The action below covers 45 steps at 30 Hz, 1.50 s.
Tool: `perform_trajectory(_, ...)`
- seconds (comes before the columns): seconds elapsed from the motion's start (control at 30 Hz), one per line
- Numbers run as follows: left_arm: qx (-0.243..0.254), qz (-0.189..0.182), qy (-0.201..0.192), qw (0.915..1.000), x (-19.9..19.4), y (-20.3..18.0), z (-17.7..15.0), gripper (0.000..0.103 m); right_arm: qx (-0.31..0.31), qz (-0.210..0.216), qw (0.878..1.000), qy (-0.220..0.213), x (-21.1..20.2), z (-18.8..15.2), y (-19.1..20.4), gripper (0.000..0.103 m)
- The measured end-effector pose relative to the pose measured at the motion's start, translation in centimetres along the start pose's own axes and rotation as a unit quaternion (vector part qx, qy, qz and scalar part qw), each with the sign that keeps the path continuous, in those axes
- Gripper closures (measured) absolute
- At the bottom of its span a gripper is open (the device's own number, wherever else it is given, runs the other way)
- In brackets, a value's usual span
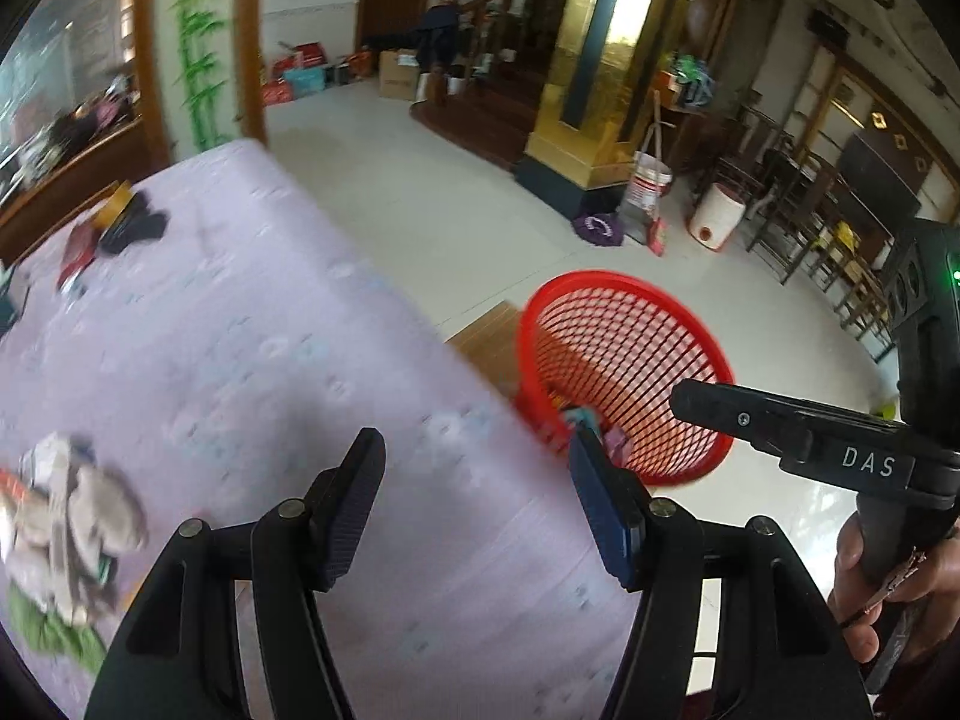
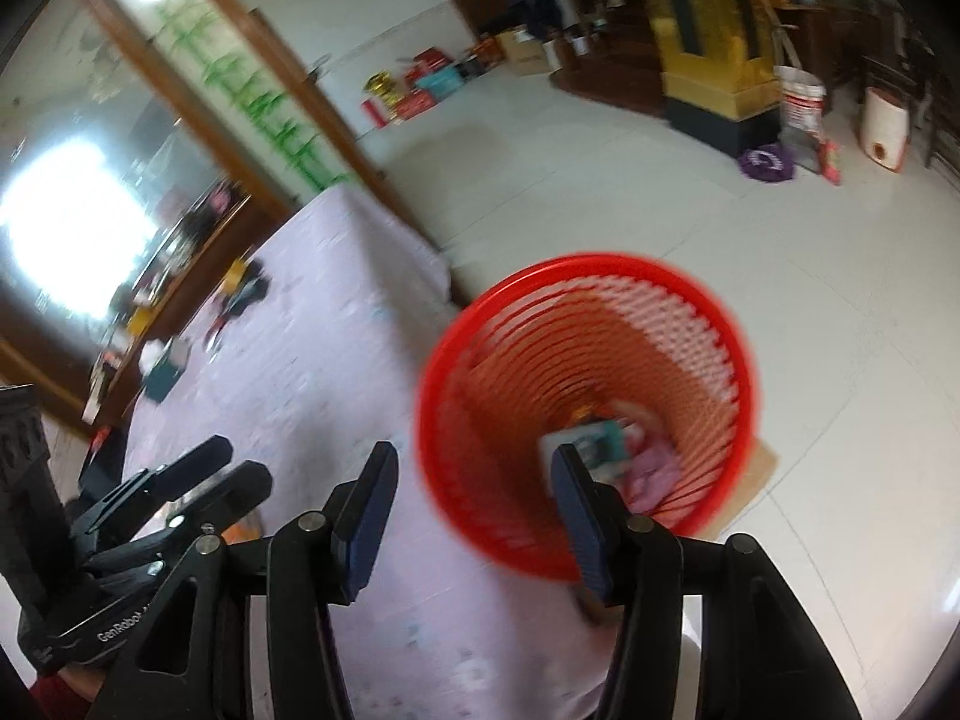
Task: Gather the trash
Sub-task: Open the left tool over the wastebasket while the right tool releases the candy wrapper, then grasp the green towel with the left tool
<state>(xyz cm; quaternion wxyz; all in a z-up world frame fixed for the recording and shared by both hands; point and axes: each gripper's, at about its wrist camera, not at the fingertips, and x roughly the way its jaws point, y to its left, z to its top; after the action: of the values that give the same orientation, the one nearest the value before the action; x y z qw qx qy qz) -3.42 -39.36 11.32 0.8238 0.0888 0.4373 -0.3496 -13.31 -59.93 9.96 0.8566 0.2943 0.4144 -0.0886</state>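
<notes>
A red mesh basket (image 2: 585, 414) stood on the pale floor (image 2: 810, 300) just right of the table, holding paper scraps (image 2: 606, 444), probably placed there for easy drops. More trash (image 1: 66, 516) lay on the table's near left. The right gripper (image 2: 474, 516) hung over the basket's near rim, jaws apart and empty. The left gripper (image 1: 474, 504) was over the table, also parted and empty. A lilac cloth (image 1: 240, 360) covered the table; boxes and chairs lined the far walls.
</notes>
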Motion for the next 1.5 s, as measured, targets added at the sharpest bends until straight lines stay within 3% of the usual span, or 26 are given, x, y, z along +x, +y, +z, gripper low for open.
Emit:
perform_trajectory(0.3,-0.06,0.039,-0.008,0.9974,-4.4,6.8,-4.4,0.041,-0.067,0.029,0.996,0.049,3.1,-3.2,7.4,0.036)
perform_trajectory(0.57,-0.129,0.09,-0.022,0.9873,-8.4,13.8,-8.3,0.041,-0.111,0.046,0.989,0.081,5.0,-5.7,11.9,0.035)
perform_trajectory(0.7,-0.174,0.127,-0.028,0.976,-11.0,18.4,-10.7,0.041,-0.123,0.049,0.988,0.082,5.1,-6.3,13.5,0.035)
perform_trajectory(0.87,-0.221,0.21,-0.03,0.9519,-13.6,24.7,-13.5,0.04,-0.126,0.046,0.988,0.082,5.2,-6.7,14.4,0.035)
perform_trajectory(1.03,-0.26,0.219,0.001,0.9404,-12.7,29.0,-15.1,0.034,-0.123,0.04,0.988,0.082,5.2,-6.8,14.6,0.035)
perform_trajectory(1.13,-0.261,0.197,0.014,0.9451,-11.1,29.4,-15.1,0.033,-0.124,0.035,0.988,0.083,5.3,-6.9,14.8,0.035)
perform_trajectory(1.23,-0.244,0.211,0.034,0.9458,-9.1,29.1,-15.0,0.029,-0.125,0.031,0.988,0.083,5.1,-7.1,14.9,0.035)
perform_trajectory(1.3,-0.243,0.232,0.045,0.9409,-8.0,29.5,-15.2,0.028,-0.126,0.028,0.988,0.082,5.0,-7.2,14.9,0.035)
perform_trajectory(1.47,-0.247,0.238,0.031,0.9388,-6.7,30.4,-15.9,0.028,-0.127,0.02,0.988,0.081,4.7,-7.4,14.7,0.035)
perform_trajectory(1.5,-0.238,0.245,0.024,0.9397,-6.6,30.2,-16.0,0.033,-0.127,0.018,0.988,0.082,4.6,-7.5,14.7,0.035)
